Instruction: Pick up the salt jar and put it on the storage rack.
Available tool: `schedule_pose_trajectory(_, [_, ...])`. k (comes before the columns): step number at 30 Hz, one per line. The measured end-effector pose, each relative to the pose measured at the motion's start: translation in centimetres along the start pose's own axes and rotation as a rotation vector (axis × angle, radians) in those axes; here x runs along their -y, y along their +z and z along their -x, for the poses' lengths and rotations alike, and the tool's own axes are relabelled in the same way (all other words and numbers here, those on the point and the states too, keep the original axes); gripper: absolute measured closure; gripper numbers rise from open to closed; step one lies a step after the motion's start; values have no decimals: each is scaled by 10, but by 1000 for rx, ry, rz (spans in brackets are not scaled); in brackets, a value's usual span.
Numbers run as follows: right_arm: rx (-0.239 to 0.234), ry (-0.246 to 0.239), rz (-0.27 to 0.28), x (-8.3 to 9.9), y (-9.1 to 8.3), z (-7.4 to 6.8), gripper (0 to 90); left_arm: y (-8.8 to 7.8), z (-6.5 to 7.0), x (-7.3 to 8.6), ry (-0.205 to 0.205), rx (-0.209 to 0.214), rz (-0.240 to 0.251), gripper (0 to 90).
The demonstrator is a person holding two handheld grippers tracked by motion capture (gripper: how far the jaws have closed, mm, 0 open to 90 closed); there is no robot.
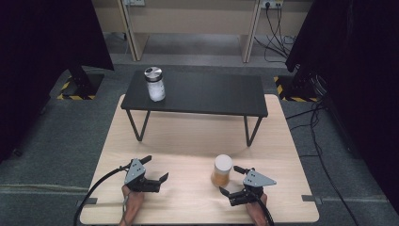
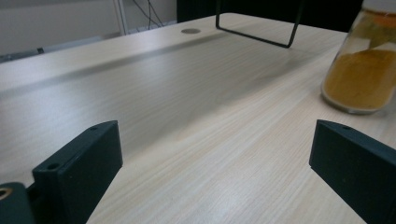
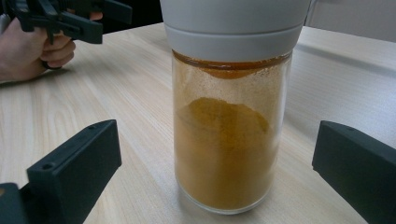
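A glass jar of orange powder (image 1: pixel 221 171) with a white lid stands upright on the wooden table (image 1: pixel 188 136), near the front right. My right gripper (image 1: pixel 229 179) is open right beside it. In the right gripper view the jar (image 3: pixel 231 140) stands centred just ahead of the wide-apart jaws of the right gripper (image 3: pixel 215 144), and neither jaw touches it. My left gripper (image 1: pixel 156 168) is open at the front left, holding nothing. In the left gripper view the left gripper (image 2: pixel 215 158) frames bare table, with the orange jar (image 2: pixel 362 70) off to the right.
A low black metal shelf (image 1: pixel 197 94) stands across the far half of the table. A jar of white contents (image 1: pixel 155 84) with a silver lid sits on its left end. One shelf leg (image 2: pixel 257 28) appears in the left gripper view. Cables (image 1: pixel 315 127) lie on the floor at right.
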State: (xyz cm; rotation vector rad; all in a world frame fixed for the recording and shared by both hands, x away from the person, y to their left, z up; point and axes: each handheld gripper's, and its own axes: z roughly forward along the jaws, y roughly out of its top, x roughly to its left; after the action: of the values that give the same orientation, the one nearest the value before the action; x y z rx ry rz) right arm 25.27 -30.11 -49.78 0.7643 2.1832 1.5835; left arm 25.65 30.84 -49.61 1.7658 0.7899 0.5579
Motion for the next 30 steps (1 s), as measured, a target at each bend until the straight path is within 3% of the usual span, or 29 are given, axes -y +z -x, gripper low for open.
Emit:
schedule_pose_trajectory(14, [3, 9, 4, 1, -1, 1, 11, 7, -5, -4, -39, 6, -43, 29])
schedule_pose_trajectory(24, [9, 43, 28, 5, -3, 2, 11, 8, -3, -7, -15, 16, -62, 28])
schedule_pose_trajectory(30, [3, 33, 23, 5, -3, 2, 11, 9, -3, -7, -16, 13, -63, 28])
